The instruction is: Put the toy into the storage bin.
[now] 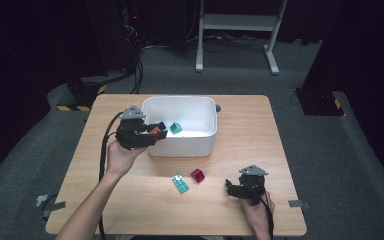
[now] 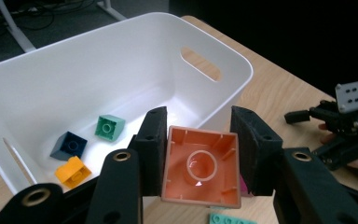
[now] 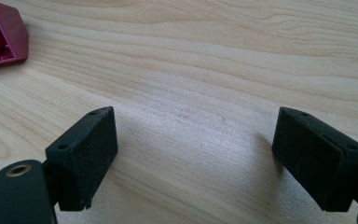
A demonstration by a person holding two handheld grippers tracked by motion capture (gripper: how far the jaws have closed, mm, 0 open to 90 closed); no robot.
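Observation:
My left gripper [image 1: 156, 132] [image 2: 200, 140] is shut on an orange brick [image 2: 200, 167] [image 1: 154, 130], held hollow side toward its camera, at the near left rim of the white bin [image 1: 180, 145] [image 2: 121, 56]. Inside the bin lie a green brick [image 2: 109, 127] [image 1: 175, 127], a dark blue brick [image 2: 69, 145] and a yellow-orange brick [image 2: 72, 171]. My right gripper [image 1: 232, 185] [image 3: 196, 154] rests low at the table's front right, open, with bare wood between its jaws. A magenta brick [image 1: 197, 175] [image 3: 0, 32] and a teal flat brick [image 1: 180, 183] [image 2: 230, 219] lie on the table.
The wooden table [image 1: 260, 125] stands on grey carpet. A white frame's legs [image 1: 272, 55] and cables are on the floor beyond it. The bin has handle slots [image 2: 200, 63] in its end walls.

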